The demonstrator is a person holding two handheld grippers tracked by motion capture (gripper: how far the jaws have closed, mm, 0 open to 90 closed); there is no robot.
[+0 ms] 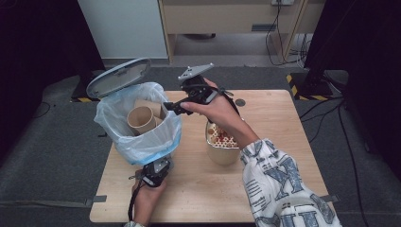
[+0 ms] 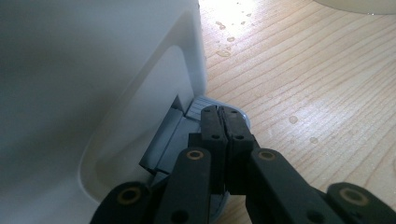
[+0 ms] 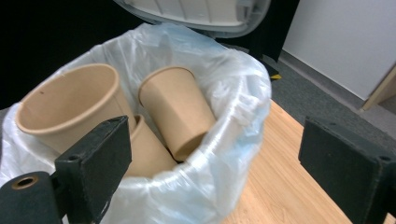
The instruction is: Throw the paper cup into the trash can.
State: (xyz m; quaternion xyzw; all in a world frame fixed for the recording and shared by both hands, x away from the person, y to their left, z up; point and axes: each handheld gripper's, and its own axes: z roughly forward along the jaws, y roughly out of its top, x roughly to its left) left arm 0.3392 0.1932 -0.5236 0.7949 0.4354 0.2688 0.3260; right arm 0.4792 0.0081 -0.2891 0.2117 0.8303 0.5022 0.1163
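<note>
Open right gripper [image 1: 171, 107] over bin [image 1: 142, 142] w/ cups [image 1: 141, 119]

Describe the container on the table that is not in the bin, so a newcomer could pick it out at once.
Start at the lidded bin with the plastic liner at the table's left. To its right, under the person's right forearm, stands a pale paper bowl. Unlike the empty brown cups in the bin, it holds red and white contents.

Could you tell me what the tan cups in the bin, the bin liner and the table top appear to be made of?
The tan cups look like matte kraft paper: dull brown walls, thin rolled rims. The translucent bin liner seems to be thin plastic film, glossy and wrinkled, with a bluish tint. The light table top looks like wood or wood-grain laminate, smooth with streaked grain; which one I cannot tell.
</note>
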